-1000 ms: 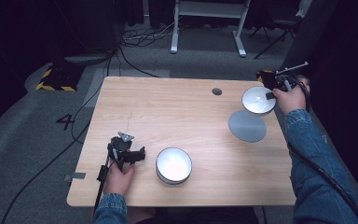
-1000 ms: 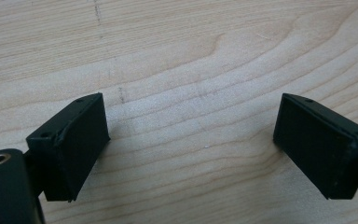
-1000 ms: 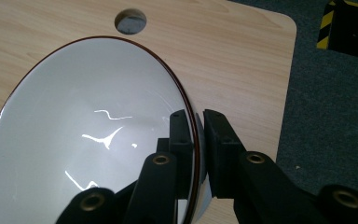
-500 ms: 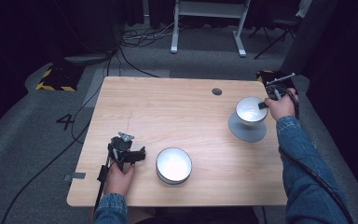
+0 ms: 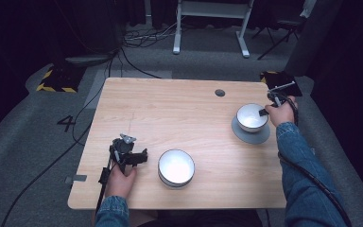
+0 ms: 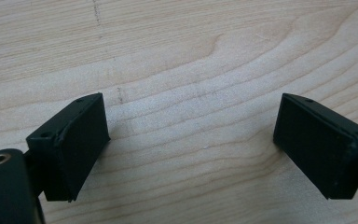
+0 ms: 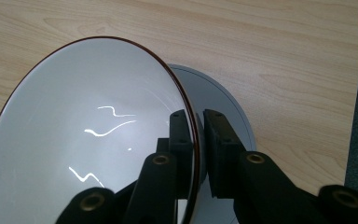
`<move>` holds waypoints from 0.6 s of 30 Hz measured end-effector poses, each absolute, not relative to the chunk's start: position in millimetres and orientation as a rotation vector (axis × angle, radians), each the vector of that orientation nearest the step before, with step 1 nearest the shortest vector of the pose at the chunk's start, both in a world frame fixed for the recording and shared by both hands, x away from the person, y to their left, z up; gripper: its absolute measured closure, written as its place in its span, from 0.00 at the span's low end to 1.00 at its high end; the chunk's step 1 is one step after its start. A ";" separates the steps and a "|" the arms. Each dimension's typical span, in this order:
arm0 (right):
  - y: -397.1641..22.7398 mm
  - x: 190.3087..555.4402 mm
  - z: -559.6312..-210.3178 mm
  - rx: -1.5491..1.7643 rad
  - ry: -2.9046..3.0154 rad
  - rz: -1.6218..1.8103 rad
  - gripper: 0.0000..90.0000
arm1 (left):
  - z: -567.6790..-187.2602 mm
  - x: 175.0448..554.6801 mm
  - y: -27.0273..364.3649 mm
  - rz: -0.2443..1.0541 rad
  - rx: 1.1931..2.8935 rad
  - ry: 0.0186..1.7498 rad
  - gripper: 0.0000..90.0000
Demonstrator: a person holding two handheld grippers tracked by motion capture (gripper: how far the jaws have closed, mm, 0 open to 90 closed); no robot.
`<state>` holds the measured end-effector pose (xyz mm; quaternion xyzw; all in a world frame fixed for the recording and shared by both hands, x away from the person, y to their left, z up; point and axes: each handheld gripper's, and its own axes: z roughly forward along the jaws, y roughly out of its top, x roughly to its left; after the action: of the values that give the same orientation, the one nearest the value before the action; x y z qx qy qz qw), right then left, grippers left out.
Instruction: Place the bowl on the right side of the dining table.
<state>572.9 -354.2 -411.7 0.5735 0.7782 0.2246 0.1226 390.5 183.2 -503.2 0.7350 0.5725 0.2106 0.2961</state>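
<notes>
Right gripper view: bowl's [image 7: 84,140] red rim

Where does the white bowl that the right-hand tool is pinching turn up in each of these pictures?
High view: the bowl sits at the right, over the grey plate, with the right gripper on its rim.
Left gripper view: bare wooden table between open jaws.
Right gripper view: the bowl spreads across the left, rim clamped.
Shared landmark: the grey plate under the bowl.

sleeves: blue denim on both forearms
left gripper [image 6: 193,154]: black, flat rectangular pads with small screw holes
right gripper [image 7: 196,154]: black arms, brass-coloured rivets
cable: black, trailing from each gripper
</notes>
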 end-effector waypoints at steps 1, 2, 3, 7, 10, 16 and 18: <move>-355.1 573.0 -412.6 1.678 2.272 0.658 0.92 | -503.2 390.4 183.2 0.559 1.955 1.523 0.11; -356.1 573.3 -414.2 1.683 2.271 0.667 0.92 | -503.2 390.5 183.2 0.560 1.955 1.522 0.11; -356.5 573.5 -415.2 1.684 2.267 0.669 0.92 | -503.2 390.5 183.3 0.560 1.955 1.523 0.11; -357.3 574.7 -418.0 1.683 2.273 0.674 0.92 | -503.1 390.5 183.2 0.560 1.955 1.523 0.11; -358.1 575.9 -421.1 1.689 2.270 0.668 0.92 | -503.1 390.5 183.2 0.560 1.955 1.523 0.11; -364.0 576.8 -426.1 1.697 2.269 0.678 0.92 | -503.1 390.5 183.1 0.560 1.955 1.523 0.11; -365.2 577.0 -426.9 1.699 2.272 0.690 0.92 | -503.1 390.5 183.2 0.560 1.955 1.523 0.11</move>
<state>577.0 -365.2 -426.9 0.5783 0.7734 0.2350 0.1108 390.5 183.2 -503.1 0.7351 0.5725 0.2106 0.2958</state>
